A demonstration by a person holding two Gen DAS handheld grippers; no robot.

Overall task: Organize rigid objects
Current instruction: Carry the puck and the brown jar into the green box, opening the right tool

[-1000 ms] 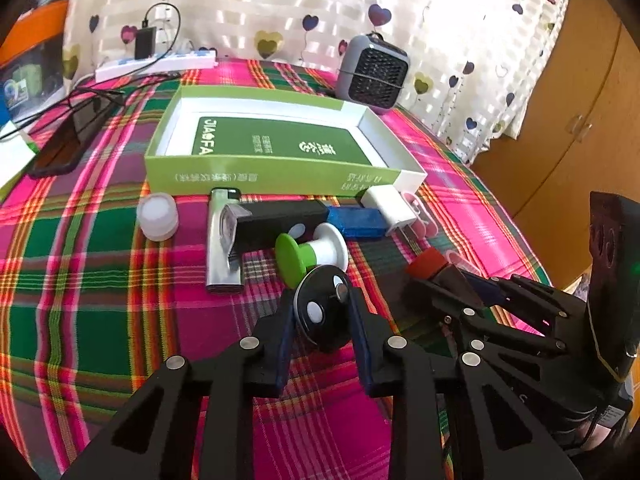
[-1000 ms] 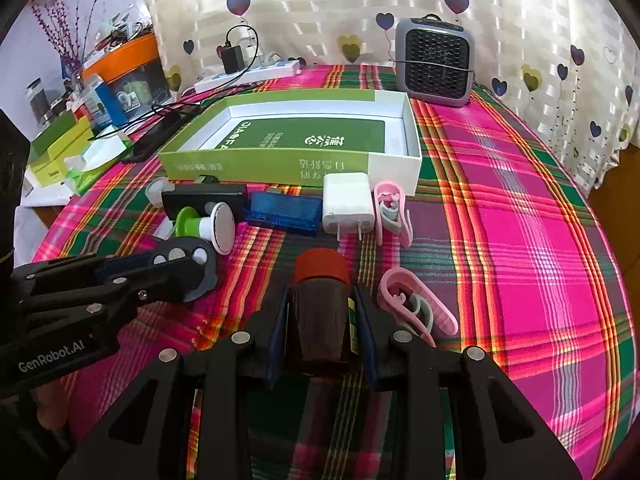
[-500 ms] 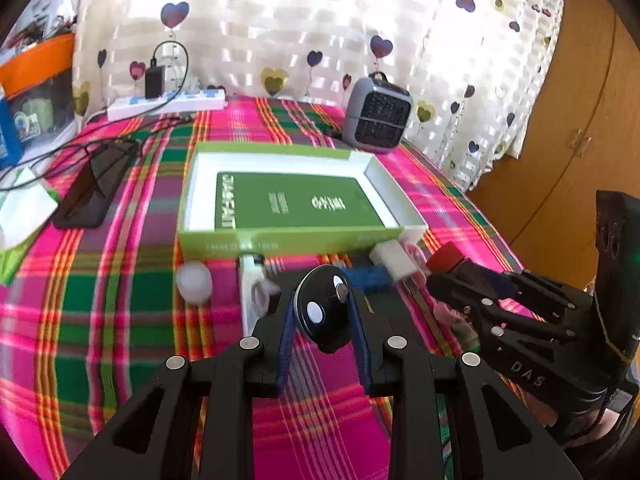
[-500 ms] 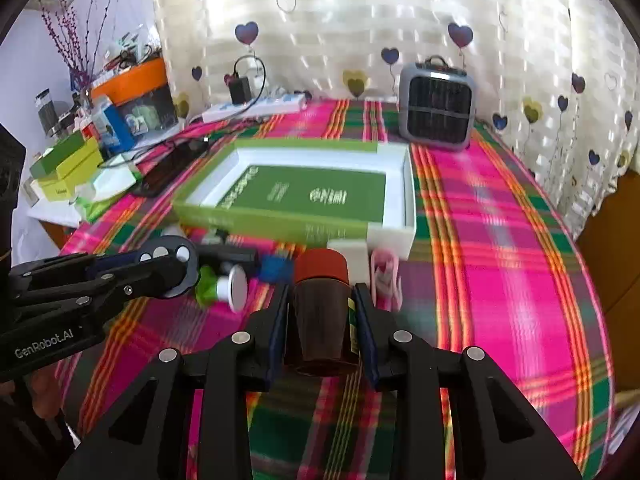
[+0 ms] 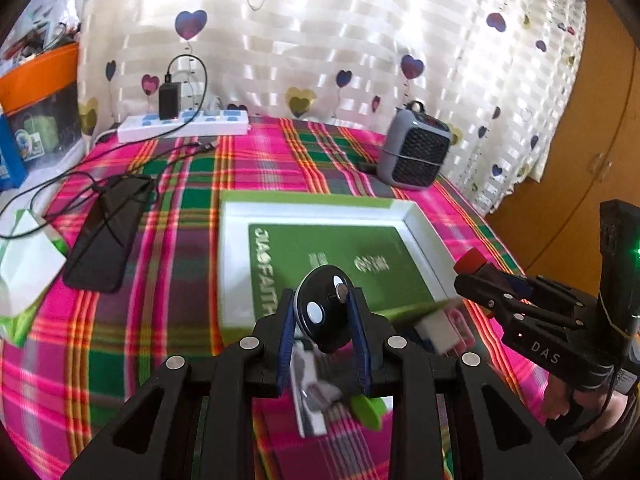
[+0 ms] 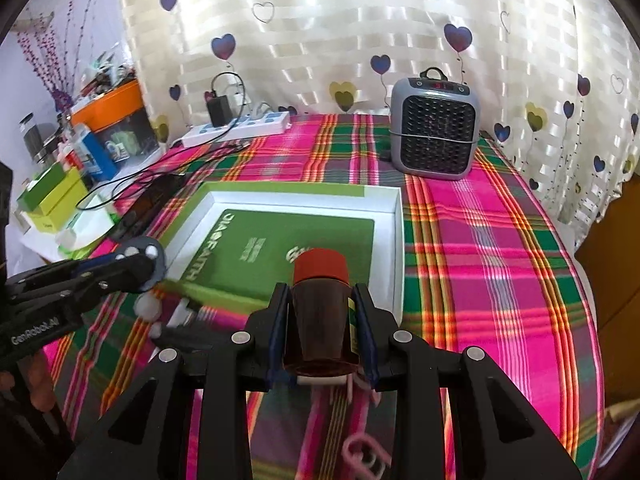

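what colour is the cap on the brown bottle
Red cap on the brown bottle, clearest in the right wrist view.

Two wrist fisheyes, side by side above the table's near edge

I look forward and down along each gripper's fingers, close over the plaid tablecloth (image 5: 192, 184); both views share the green box (image 5: 332, 256) (image 6: 296, 240), heater (image 6: 435, 140) and heart curtain (image 6: 360, 20), and each sees the other gripper.
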